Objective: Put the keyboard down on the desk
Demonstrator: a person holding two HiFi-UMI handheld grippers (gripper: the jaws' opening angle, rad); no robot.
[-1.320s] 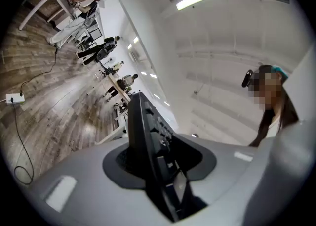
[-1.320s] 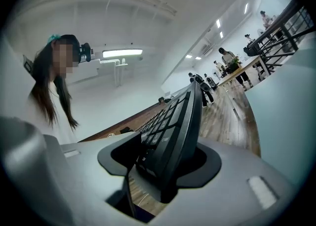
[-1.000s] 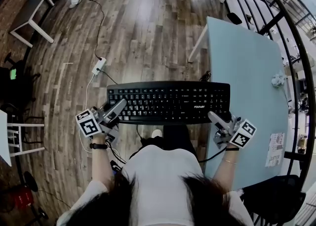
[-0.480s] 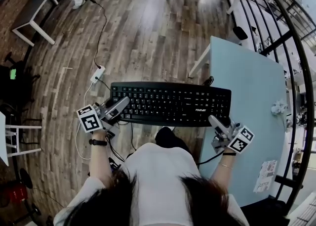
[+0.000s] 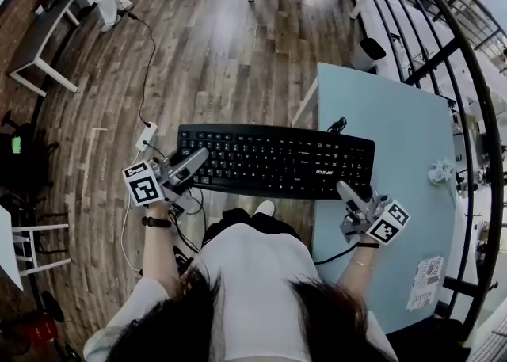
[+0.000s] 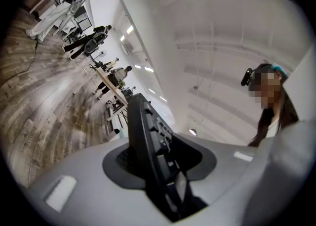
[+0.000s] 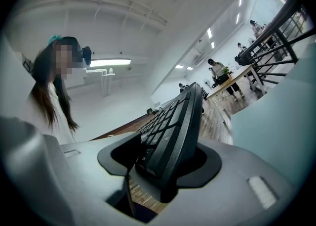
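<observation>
A black keyboard (image 5: 273, 161) is held level in the air in front of the person, its right end over the left edge of the pale blue desk (image 5: 396, 123). My left gripper (image 5: 190, 164) is shut on the keyboard's left end (image 6: 148, 141). My right gripper (image 5: 346, 192) is shut on the keyboard's right end (image 7: 173, 131). Both gripper views look along the keyboard edge-on, with the jaws clamped against its two faces. A cable hangs from the keyboard's underside.
The desk carries a crumpled white thing (image 5: 438, 171) at its right and a printed sheet (image 5: 425, 281) near its front corner. A small dark object (image 5: 338, 124) sits at the desk's left edge. A power strip (image 5: 146, 136) and cable lie on the wooden floor. Other people stand far off.
The keyboard and both grippers have shifted toward the desk, so its right end now overlaps the desk's left edge. Both grips stay the same.
</observation>
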